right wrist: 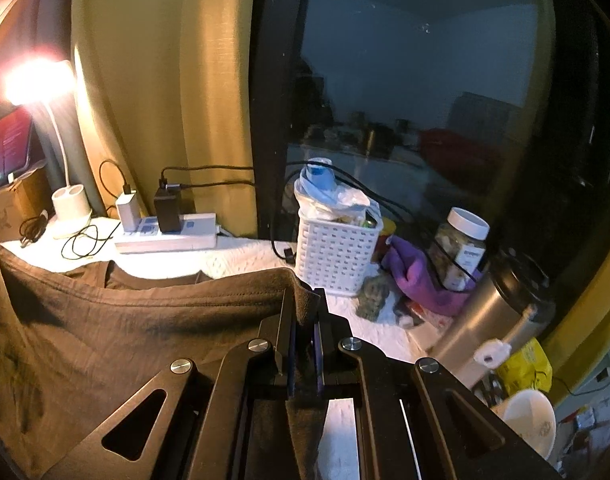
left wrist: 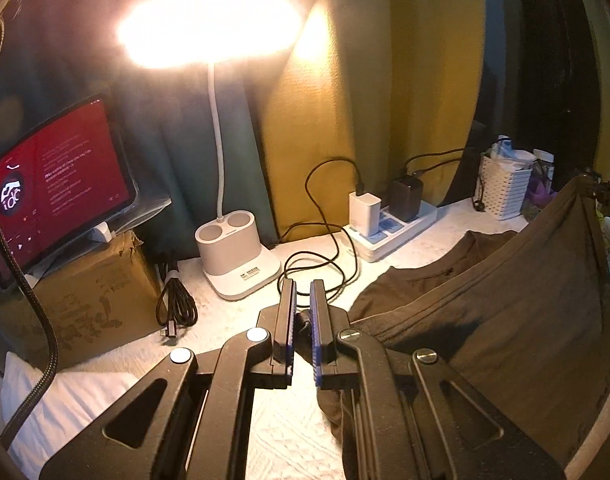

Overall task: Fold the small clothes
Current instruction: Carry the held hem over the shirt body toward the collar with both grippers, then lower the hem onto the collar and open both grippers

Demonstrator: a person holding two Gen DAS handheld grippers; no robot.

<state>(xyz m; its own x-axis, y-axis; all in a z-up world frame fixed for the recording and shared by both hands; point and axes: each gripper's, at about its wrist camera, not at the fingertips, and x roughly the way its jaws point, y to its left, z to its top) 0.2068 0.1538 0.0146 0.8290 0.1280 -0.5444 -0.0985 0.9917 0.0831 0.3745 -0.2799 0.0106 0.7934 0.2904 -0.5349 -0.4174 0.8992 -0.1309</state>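
Note:
A dark brown garment [left wrist: 517, 304] hangs stretched between my two grippers above the white textured table cover [left wrist: 281, 436]. My left gripper [left wrist: 303, 292] is shut on one corner of the garment, pinched between its blue pads. My right gripper [right wrist: 303, 300] is shut on the other corner of the garment [right wrist: 125, 320], whose hemmed edge runs left from the jaws. The rest of the cloth drapes down onto the table; its lower part is hidden behind the grippers.
A lit white desk lamp [left wrist: 237, 260], a tablet [left wrist: 57, 188] on a cardboard box, loose black cables [left wrist: 317, 256] and a power strip [left wrist: 393, 228] stand at the back. A white basket [right wrist: 337, 256], jar [right wrist: 461, 248], steel flask [right wrist: 493, 316] and bowl [right wrist: 533, 424] crowd the right.

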